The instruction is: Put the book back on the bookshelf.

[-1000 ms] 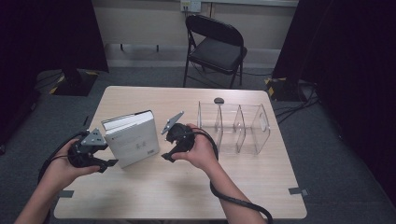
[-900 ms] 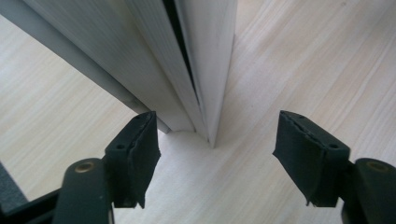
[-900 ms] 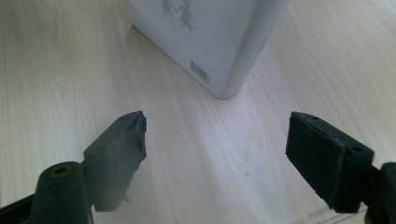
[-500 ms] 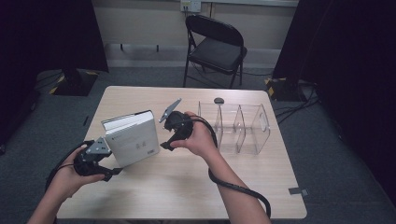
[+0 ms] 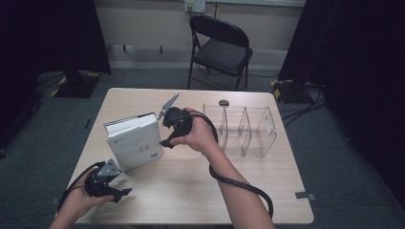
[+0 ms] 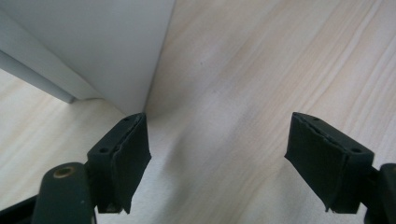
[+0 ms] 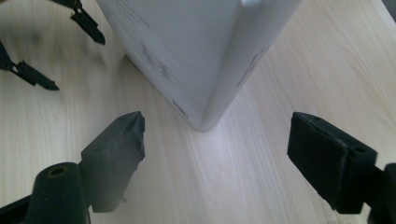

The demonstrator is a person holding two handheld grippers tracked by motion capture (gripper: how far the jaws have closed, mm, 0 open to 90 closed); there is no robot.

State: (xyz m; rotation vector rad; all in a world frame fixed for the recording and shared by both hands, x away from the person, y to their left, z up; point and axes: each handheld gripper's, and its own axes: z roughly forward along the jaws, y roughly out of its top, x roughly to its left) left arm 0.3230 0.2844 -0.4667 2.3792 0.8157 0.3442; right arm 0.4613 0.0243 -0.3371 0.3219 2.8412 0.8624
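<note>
A white book [image 5: 135, 143] stands upright on the wooden table [image 5: 191, 191], left of centre. My left gripper [image 5: 123, 194] is low over the table near the front left, just short of the book's near corner [image 6: 93, 46]. Its jaws are open and have just been opening, and only bare tabletop lies between them [image 6: 217, 135]. My right gripper [image 5: 166, 141] is held above the table at the book's right edge and points down at it. It is open [image 7: 215, 135], with the book's corner [image 7: 196, 51] ahead of the jaws and untouched.
A clear acrylic organizer [image 5: 243, 126] with three compartments stands right of centre. A small dark object [image 5: 223, 102] lies behind it. A folding chair [image 5: 219, 47] stands beyond the table. The left gripper's fingertips [image 7: 88, 23] appear far off in the right gripper view.
My left hand has dropped away from the book's left side toward the table's near edge, its jaws wider. My right hand has lifted a little and shifted toward the book.
</note>
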